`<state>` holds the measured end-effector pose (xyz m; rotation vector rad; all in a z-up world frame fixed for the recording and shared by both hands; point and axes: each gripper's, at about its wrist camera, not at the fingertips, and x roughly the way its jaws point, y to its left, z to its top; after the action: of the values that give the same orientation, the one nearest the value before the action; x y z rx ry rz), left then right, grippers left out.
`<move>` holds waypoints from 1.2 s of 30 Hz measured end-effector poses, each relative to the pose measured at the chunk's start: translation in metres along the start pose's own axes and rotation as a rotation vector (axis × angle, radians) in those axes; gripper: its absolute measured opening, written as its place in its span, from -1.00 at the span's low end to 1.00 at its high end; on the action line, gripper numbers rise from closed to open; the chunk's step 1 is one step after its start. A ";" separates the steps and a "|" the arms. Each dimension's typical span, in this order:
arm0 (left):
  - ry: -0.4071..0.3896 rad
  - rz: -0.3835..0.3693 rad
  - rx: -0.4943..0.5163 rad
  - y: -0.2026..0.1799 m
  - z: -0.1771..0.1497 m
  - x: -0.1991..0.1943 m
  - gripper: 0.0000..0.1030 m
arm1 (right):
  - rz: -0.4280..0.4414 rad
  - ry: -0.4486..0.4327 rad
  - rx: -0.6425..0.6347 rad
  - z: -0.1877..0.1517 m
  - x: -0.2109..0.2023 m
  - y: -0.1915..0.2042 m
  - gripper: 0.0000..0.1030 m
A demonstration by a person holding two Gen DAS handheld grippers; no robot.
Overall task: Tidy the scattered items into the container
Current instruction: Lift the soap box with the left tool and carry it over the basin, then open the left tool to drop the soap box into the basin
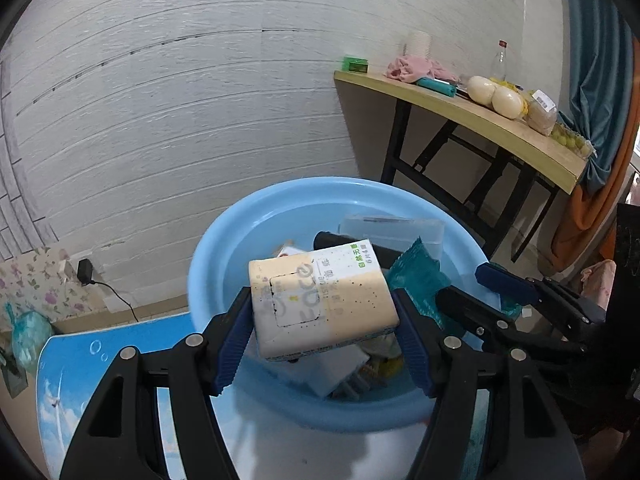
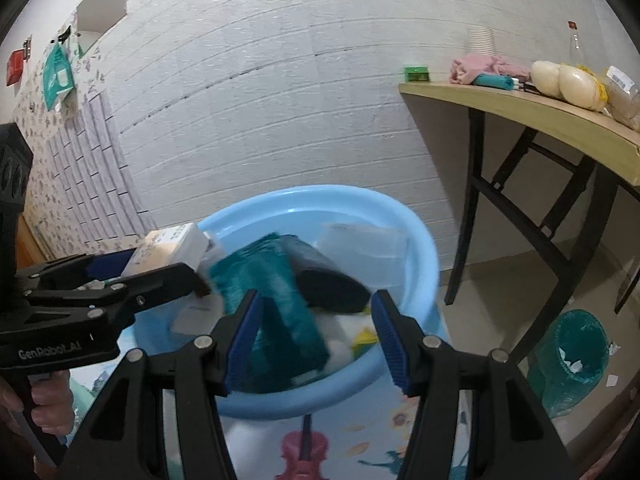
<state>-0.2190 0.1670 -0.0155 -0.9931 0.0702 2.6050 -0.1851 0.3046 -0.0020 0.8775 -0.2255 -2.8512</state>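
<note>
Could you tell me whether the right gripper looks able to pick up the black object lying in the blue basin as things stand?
Probably not yet: the right gripper seems to be holding a teal packet, though the black object lies uncovered in the blue basin.

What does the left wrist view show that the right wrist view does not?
Only left wrist: the printed face of the beige and white tissue pack, clamped in the left gripper. Only right wrist: a teal mesh bin on the floor, and the right gripper standing open. Both: the light blue plastic basin and the wooden side table.
</note>
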 end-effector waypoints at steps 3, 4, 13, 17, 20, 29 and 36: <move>0.001 -0.008 0.007 -0.004 0.005 0.006 0.32 | -0.015 -0.012 0.006 0.003 0.001 -0.006 0.09; 0.002 -0.013 0.006 -0.005 0.006 0.006 0.32 | -0.027 -0.018 0.006 0.004 0.001 -0.008 0.09; -0.004 -0.027 0.018 -0.013 0.004 0.001 0.55 | -0.032 -0.030 0.026 0.005 -0.002 -0.014 0.09; -0.015 -0.027 0.019 -0.015 0.004 -0.005 0.67 | -0.028 -0.031 0.020 0.005 -0.006 -0.012 0.09; -0.023 -0.025 0.027 -0.018 0.007 -0.010 0.72 | -0.027 -0.034 0.020 0.005 -0.011 -0.011 0.09; -0.058 -0.023 0.006 -0.012 0.009 -0.040 0.91 | -0.012 -0.036 0.021 0.010 -0.029 -0.002 0.09; -0.099 -0.033 -0.040 0.000 0.001 -0.073 0.99 | 0.009 -0.038 -0.011 0.015 -0.053 0.016 0.38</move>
<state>-0.1692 0.1447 0.0330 -0.8694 -0.0231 2.6305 -0.1487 0.3005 0.0417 0.8183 -0.2176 -2.8604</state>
